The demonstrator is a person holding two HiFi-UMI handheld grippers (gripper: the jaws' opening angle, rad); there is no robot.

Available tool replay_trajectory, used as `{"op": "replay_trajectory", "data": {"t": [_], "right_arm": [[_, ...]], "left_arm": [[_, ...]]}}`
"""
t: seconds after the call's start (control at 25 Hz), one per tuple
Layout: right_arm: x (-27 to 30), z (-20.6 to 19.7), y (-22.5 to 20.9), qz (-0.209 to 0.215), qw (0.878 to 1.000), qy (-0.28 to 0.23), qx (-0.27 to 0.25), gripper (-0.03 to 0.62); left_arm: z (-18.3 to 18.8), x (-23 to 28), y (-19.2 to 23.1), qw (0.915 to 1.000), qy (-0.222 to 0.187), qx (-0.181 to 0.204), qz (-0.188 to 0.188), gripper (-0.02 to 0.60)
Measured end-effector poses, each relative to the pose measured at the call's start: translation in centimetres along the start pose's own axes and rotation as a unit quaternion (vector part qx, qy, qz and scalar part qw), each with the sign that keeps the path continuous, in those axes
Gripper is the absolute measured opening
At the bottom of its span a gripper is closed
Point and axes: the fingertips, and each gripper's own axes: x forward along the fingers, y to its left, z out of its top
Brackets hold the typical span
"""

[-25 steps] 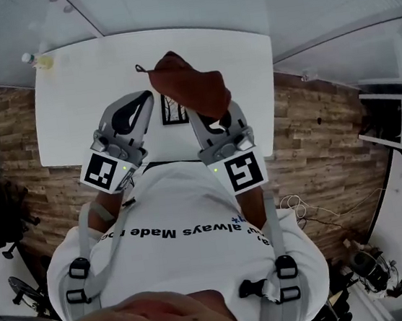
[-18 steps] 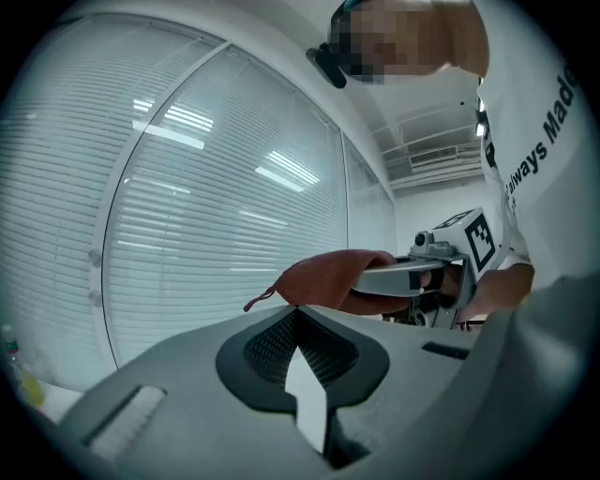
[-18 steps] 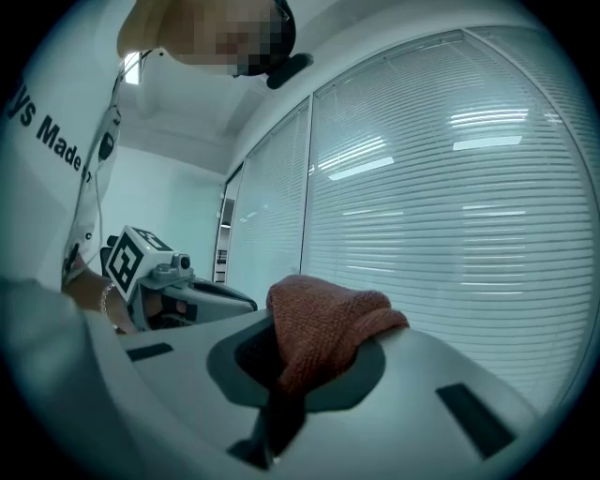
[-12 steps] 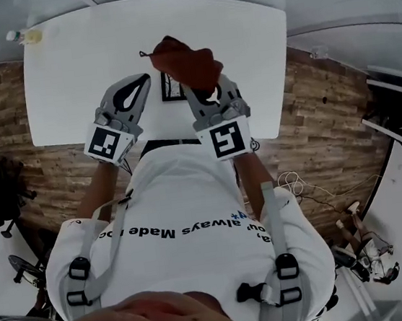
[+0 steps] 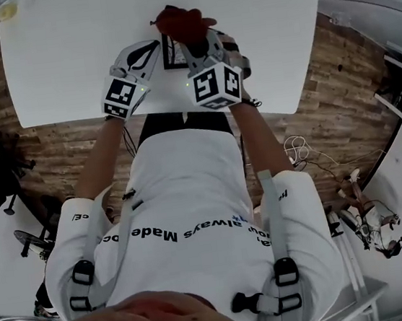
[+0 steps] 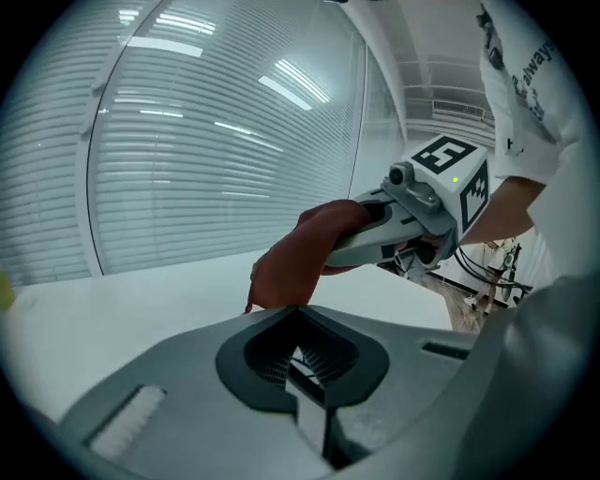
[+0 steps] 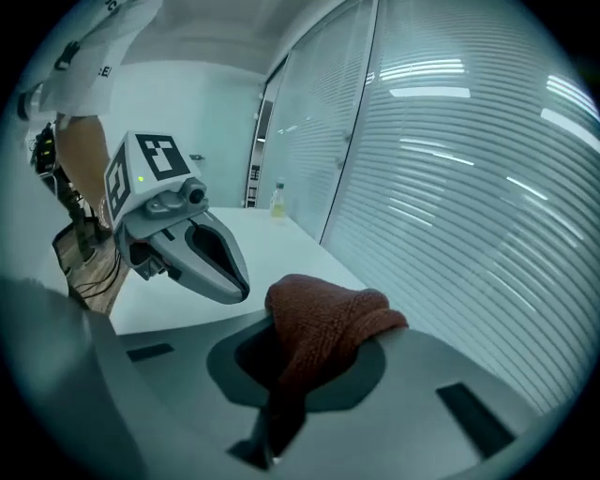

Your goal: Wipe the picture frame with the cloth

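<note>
Both grippers sit at the upper middle of the head view, over the picture frame [image 5: 171, 54] lying on the white table [image 5: 65, 56]. The right gripper [image 5: 193, 37] pinches the reddish-brown cloth [image 5: 180, 22], which is bunched over the frame's far edge. The left gripper [image 5: 156, 47] has its jaws drawn nearly together with nothing caught. The frame's print shows through their opening, so this gripper seems poised over or pressing on the frame. Wiping looks barely begun, and most of the frame is left to cover.
</note>
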Motion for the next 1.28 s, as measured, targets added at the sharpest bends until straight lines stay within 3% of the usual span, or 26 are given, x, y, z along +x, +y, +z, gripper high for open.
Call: {"op": "replay_trajectory", "data": {"t": [0.24, 0.48, 0.88, 1.28], "right_arm": [[3.9, -3.8, 1.9, 0.034, 0.998, 0.052, -0.021, 0.019], [6.5, -6.2, 2.5, 0.069, 0.992, 0.097, -0.050, 0.018], [6.5, -7.3, 4.8, 0.116, 0.980, 0.138, -0.088, 0.018], [3.2, -8.7, 10.3, 0.184, 0.969, 0.154, -0.055, 0.018]], "left_arm": [[-5.1, 2.6, -0.5, 0.9983, 0.056, 0.000, -0.016, 0.002], [-7.0, 4.0, -1.0, 0.9961, 0.085, 0.000, -0.025, 0.002], [-7.1, 3.8, -1.2, 0.9959, 0.085, 0.003, -0.031, 0.002], [-7.4, 3.8, -0.9, 0.9962, 0.083, 0.003, -0.027, 0.002]]}}
